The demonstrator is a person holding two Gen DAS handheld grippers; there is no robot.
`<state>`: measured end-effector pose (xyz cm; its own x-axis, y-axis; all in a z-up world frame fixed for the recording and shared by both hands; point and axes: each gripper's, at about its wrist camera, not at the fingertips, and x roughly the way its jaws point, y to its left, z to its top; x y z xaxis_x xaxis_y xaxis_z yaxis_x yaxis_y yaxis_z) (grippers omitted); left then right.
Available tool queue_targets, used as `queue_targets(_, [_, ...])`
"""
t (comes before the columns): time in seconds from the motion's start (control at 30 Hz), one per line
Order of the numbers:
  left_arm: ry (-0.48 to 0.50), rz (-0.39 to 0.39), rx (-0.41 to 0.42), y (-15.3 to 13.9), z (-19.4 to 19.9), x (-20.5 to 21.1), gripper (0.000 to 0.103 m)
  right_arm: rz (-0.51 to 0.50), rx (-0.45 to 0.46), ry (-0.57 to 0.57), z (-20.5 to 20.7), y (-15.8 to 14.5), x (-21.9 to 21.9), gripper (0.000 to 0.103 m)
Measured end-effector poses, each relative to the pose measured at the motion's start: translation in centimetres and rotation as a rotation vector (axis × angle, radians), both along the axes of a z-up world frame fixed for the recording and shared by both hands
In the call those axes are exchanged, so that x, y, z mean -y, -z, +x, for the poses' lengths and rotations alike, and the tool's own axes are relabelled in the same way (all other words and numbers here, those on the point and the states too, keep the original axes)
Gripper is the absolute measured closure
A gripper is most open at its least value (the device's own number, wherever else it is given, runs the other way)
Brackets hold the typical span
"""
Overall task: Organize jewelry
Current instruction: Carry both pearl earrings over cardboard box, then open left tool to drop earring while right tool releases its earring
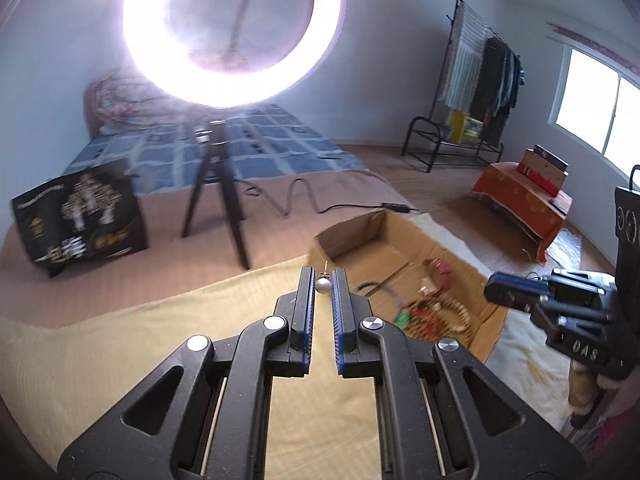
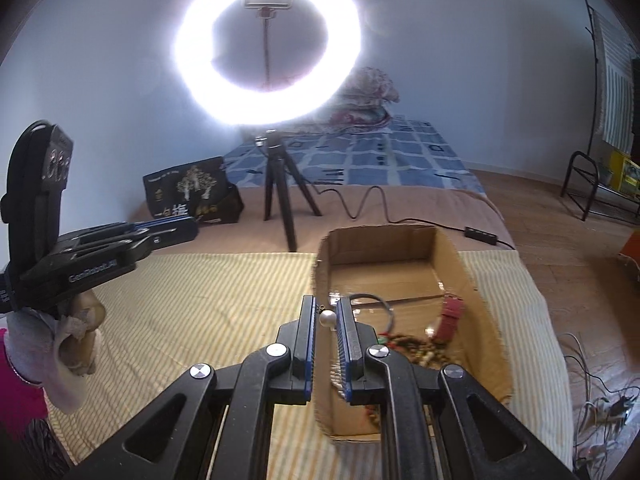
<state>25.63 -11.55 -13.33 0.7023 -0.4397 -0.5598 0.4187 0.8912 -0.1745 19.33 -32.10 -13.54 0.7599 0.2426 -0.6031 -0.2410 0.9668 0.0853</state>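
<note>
My left gripper point(image 1: 323, 280) is shut on a pearl earring point(image 1: 323, 285), held above the yellow striped cloth point(image 1: 160, 344), left of the cardboard box point(image 1: 360, 236). My right gripper point(image 2: 327, 312) is shut on a second pearl earring point(image 2: 327, 317), held over the near left part of the box point(image 2: 452, 252). Inside the box lie beaded necklaces point(image 2: 408, 346), a red strap point(image 2: 450, 316), and a grey bangle point(image 2: 372, 300). The right gripper also shows in the left wrist view point(image 1: 496, 292), and the left gripper in the right wrist view point(image 2: 188, 228).
A ring light point(image 2: 268, 54) on a black tripod point(image 2: 280, 196) stands behind the cloth, its cable point(image 2: 372, 204) trailing right. A black printed bag point(image 2: 188, 192) stands at the back left. A bed with a blue blanket point(image 2: 380, 152) lies beyond.
</note>
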Motion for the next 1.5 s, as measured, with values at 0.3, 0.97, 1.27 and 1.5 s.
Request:
queue_targets(0.3, [0.043,0.02,-0.025,0.4,3.7,6.7,0.097,0.014,-0.061,0.071,1.0,0.8,3.4,0.095])
queue_targets(0.97, [0.031,0.077,-0.089,2.7,6.5,11.6,0.097,0.029,-0.124,0.112,1.8,1.6,4.6,0.095])
queue_targets(1.27, [0.028,0.079,-0.074,2.0,6.3,11.5,0.097,0.021,-0.126,0.097,1.8,1.6,4.3,0.083])
queue_targets(1.5, [0.029,0.077,-0.067,1.5,6.0,11.4,0.09,-0.025,-0.106,0.126,1.5,1.3,3.9,0.045])
